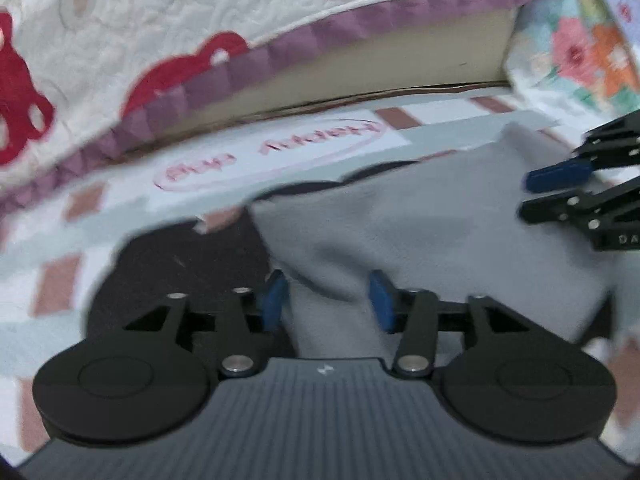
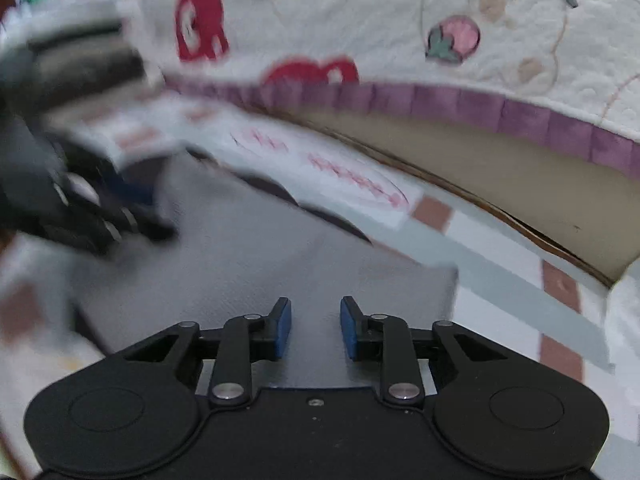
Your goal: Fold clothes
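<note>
The jaws of both grippers are seen parted, with nothing clamped between the blue pads. The left gripper [image 1: 326, 304] is held low over the near edge of a grey garment [image 1: 420, 220], which is spread on a checked mat [image 1: 60, 280] on the floor beside a bed draped with a quilt [image 1: 180, 20]. A darker piece of cloth [image 1: 180, 256] is seen under or beside the grey one at its left; whether it is the same garment cannot be told through the blur.

The right gripper [image 2: 316, 328] is likewise poised over the grey cloth, whose right edge ends just right of its pads. In the left wrist view it enters from the right, over the garment's far right part. The garment's long axis is judged to run across both grippers, left to right, so each is near one end. Whether the cloth lies folded already or spread for folding cannot be settled.
</note>
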The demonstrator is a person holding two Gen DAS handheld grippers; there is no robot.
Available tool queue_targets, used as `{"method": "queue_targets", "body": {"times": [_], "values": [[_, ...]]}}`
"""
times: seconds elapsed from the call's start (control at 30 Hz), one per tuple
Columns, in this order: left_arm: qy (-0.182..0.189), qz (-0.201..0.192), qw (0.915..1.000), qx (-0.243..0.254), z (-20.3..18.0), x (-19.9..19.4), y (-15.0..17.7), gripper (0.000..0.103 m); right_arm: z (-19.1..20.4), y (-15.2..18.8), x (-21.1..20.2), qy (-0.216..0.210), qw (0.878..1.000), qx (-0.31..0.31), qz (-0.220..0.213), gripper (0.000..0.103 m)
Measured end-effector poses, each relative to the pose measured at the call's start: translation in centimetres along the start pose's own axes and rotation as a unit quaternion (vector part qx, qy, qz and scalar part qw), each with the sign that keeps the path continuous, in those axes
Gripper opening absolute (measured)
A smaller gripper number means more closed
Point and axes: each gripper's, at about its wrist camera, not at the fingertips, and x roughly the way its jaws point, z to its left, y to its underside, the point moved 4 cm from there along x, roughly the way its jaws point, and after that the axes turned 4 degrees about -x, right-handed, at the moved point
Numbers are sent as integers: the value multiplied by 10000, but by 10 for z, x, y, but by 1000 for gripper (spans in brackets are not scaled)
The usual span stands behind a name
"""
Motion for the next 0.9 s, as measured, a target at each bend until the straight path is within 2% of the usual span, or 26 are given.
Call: {"method": "queue_targets", "body": {"times": [0.1,0.13,0.2,0.23,0.27,0.3,0.43,0.53,0.63,0.73,0.83,0.87,0.9], "values": [[-22,-106,9999,-27,5,3,-7,52,-21,-2,13,433,9984,350,-51,26],[-30,-147,9999,-47,8,5,-10,52,-23,-1,13,425,9982,425,-66,26],[244,-214,9993,-209,13,9,-13,49,-28,1,14,408,9975,576,-95,26],[410,-246,9984,-303,16,11,-14,46,-30,2,14,399,9970,651,-110,26],[578,-264,9973,-363,18,13,-14,22,-33,3,14,391,9965,726,-124,26],[755,-240,9961,-379,18,14,-15,11,-35,4,14,382,9960,801,-139,26],[846,-343,9942,-564,21,-7,-36,11,-46,9,14,399,9929,1108,-174,26],[66,-169,9998,-89,18,2,-45,9,-58,14,18,265,9881,1506,-176,31],[-81,265,9994,-226,22,32,-33,9,-69,19,22,53,9810,1932,-200,31],[-259,208,9983,-479,30,38,-27,12,-71,21,24,-14,9791,2018,-246,31],[-961,198,9937,-537,39,39,-27,10,-73,22,25,-91,9777,2080,-273,32],[-1026,220,9926,-609,43,36,-26,10,-74,23,25,-106,9769,2117,-281,33],[-846,135,9932,-789,44,29,-26,10,-75,23,26,-114,9759,2160,-277,38]]}}
